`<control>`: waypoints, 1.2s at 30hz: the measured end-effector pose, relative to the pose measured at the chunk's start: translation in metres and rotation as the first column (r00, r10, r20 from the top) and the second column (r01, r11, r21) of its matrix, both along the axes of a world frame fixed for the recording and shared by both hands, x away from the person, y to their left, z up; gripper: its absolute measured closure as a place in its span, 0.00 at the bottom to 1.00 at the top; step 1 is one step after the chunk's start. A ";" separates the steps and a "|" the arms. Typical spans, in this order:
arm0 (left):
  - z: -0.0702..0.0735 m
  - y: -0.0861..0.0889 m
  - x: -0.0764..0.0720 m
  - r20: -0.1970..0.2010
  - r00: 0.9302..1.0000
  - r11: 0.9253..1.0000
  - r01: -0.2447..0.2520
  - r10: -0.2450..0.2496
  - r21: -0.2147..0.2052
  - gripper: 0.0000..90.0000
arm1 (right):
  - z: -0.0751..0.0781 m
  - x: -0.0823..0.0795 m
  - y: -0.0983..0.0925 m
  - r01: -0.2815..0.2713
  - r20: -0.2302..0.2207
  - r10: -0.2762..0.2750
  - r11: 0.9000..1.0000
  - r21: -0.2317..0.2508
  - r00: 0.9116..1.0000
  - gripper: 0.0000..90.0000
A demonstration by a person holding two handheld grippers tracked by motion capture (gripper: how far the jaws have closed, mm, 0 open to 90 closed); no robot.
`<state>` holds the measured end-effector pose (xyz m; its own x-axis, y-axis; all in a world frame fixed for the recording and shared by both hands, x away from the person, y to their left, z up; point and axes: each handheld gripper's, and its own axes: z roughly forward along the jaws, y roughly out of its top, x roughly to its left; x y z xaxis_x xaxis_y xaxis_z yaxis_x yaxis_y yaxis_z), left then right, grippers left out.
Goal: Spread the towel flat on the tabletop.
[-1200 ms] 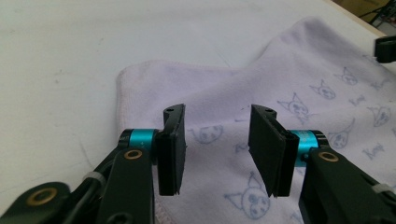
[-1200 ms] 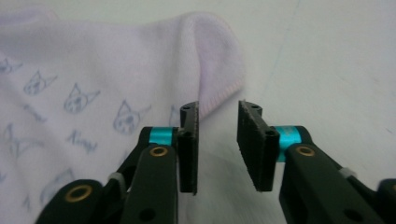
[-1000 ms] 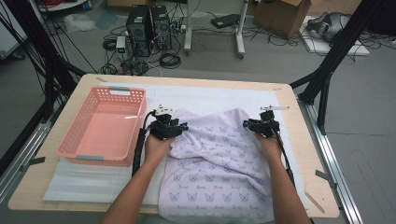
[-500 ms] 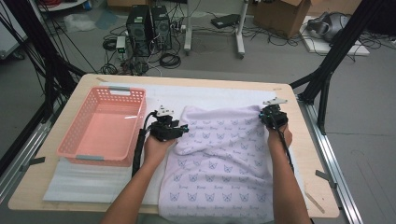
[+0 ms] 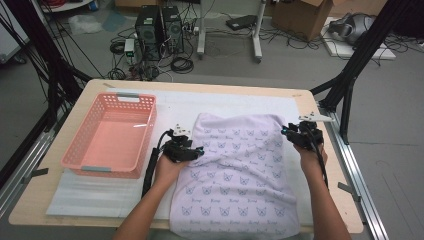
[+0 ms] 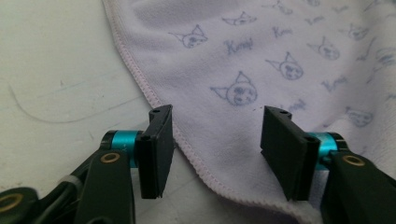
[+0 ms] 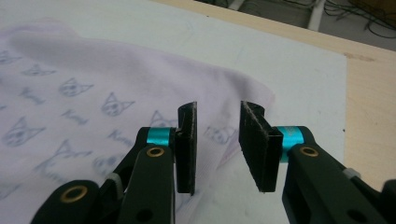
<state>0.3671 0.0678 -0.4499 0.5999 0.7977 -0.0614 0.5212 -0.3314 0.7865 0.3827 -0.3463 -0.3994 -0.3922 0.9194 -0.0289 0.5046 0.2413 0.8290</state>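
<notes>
Just left of the towel sits a basket; both grippers gape, gripping nothing.

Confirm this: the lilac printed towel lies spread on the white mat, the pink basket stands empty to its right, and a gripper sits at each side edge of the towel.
One thing is off: the pink basket stands to the left of the towel, not its right, as the high view shows. The rest holds: it is empty, the towel lies on the white mat, with the left gripper and right gripper at its side edges.
</notes>
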 end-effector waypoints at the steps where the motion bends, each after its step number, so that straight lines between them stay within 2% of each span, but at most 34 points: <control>1: 0.001 0.002 0.000 0.000 1.000 1.000 0.014 -0.014 -0.007 0.82 | 0.000 -0.005 -0.002 -0.005 -0.002 0.005 1.000 0.003 1.000 0.74; 2: 0.001 0.003 0.002 -0.009 1.000 1.000 -0.012 0.011 -0.018 0.93 | 0.000 -0.009 -0.003 -0.013 -0.006 0.013 1.000 0.003 1.000 0.74; 3: 0.002 0.004 0.002 0.013 0.998 0.998 -0.063 0.063 -0.001 0.94 | 0.000 -0.013 -0.005 -0.017 -0.008 0.017 1.000 0.004 1.000 0.74; 4: 0.003 0.008 0.003 0.044 0.992 0.993 -0.120 0.119 0.017 0.97 | -0.001 -0.017 -0.007 -0.019 -0.011 0.020 1.000 0.007 1.000 0.74; 5: 0.004 0.015 0.004 0.055 0.983 0.985 -0.172 0.172 -0.008 0.99 | -0.003 -0.021 -0.008 -0.024 -0.015 0.024 1.000 0.013 1.000 0.74; 6: 0.005 0.022 0.006 0.043 0.976 0.976 -0.209 0.212 -0.054 0.99 | -0.004 -0.025 -0.010 -0.027 -0.028 0.028 0.999 0.020 0.999 0.73; 7: 0.005 0.028 0.007 0.042 0.973 0.972 -0.226 0.229 -0.070 0.99 | -0.006 -0.029 -0.011 -0.032 -0.036 0.033 0.999 0.019 0.999 0.73; 9: 0.006 0.032 0.007 0.066 0.969 0.971 -0.237 0.239 -0.040 0.99 | -0.015 -0.036 -0.011 -0.052 -0.060 0.053 0.998 0.026 0.997 0.73; 10: 0.006 0.033 0.006 0.068 0.969 0.970 -0.237 0.240 -0.047 0.99 | -0.015 -0.036 -0.011 -0.052 -0.060 0.053 0.998 0.026 0.997 0.73; 13: 0.005 0.034 0.004 0.067 0.969 0.970 -0.236 0.240 -0.058 0.99 | -0.028 -0.033 -0.009 -0.055 -0.105 0.059 0.998 0.041 0.993 0.73; 15: 0.004 0.034 0.005 0.052 0.971 0.971 -0.228 0.232 -0.077 0.99 | -0.034 -0.028 -0.006 -0.049 -0.127 0.057 0.997 0.067 0.990 0.74; 17: 0.004 0.036 0.006 0.033 0.974 0.969 -0.219 0.224 -0.110 0.98 | -0.040 -0.023 0.000 -0.053 -0.140 0.062 0.996 0.069 0.988 0.75; 21: 0.003 0.038 0.005 0.013 0.980 0.972 -0.193 0.197 -0.134 0.94 | -0.047 -0.014 0.016 -0.067 -0.168 0.090 0.989 0.133 0.982 0.71; 22: 0.003 0.038 0.005 0.003 0.983 0.973 -0.183 0.185 -0.139 0.89 | -0.048 -0.013 0.022 -0.080 -0.165 0.099 0.989 0.122 0.981 0.68; 23: 0.002 0.037 0.005 -0.007 0.985 0.974 -0.172 0.173 -0.147 0.86 | -0.049 -0.012 0.029 -0.091 -0.167 0.104 0.992 0.086 0.980 0.67; 24: 0.002 0.036 0.005 -0.012 0.987 0.975 -0.163 0.163 -0.149 0.84 | -0.049 -0.012 0.034 -0.089 -0.154 0.096 0.995 0.055 0.983 0.66; 25: 0.002 0.034 0.004 -0.012 0.988 0.978 -0.157 0.157 -0.136 0.81 | -0.048 -0.011 0.036 -0.083 -0.152 0.089 0.996 0.046 0.984 0.65; 27: 0.001 0.031 0.004 -0.026 0.990 0.980 -0.142 0.140 -0.142 0.76 | -0.049 -0.007 0.036 -0.037 -0.177 0.052 0.996 0.082 0.983 0.66; 28: 0.000 0.030 0.004 -0.028 0.991 0.981 -0.136 0.133 -0.140 0.75 | -0.049 -0.006 0.036 -0.031 -0.184 0.048 0.995 0.093 0.982 0.68; 29: 0.000 0.028 0.004 -0.031 0.991 0.982 -0.130 0.127 -0.135 0.75 | -0.048 -0.005 0.035 -0.027 -0.187 0.044 0.995 0.094 0.981 0.82; 30: -0.001 0.027 0.004 -0.033 0.992 0.984 -0.122 0.118 -0.128 0.76 | -0.048 -0.005 0.035 -0.057 -0.194 0.077 0.993 0.104 0.978 0.95; 32: -0.001 0.025 0.003 -0.031 0.994 0.988 -0.111 0.109 -0.110 0.85 | -0.046 -0.003 0.036 -0.074 -0.191 0.083 0.996 0.058 0.978 0.97; 33: -0.001 0.025 0.003 -0.021 0.995 0.990 -0.102 0.100 -0.102 0.97 | -0.043 0.000 0.035 -0.044 -0.165 0.036 0.998 -0.045 0.986 0.97; 34: -0.001 0.024 0.003 -0.013 0.995 0.992 -0.095 0.094 -0.086 0.97 | -0.043 0.000 0.035 -0.044 -0.165 0.036 0.998 -0.045 0.986 0.97; 36: 0.000 0.024 0.002 0.002 0.995 0.993 -0.097 0.097 -0.073 1.00 | -0.040 0.004 0.030 0.000 -0.137 -0.017 0.992 -0.128 0.990 0.97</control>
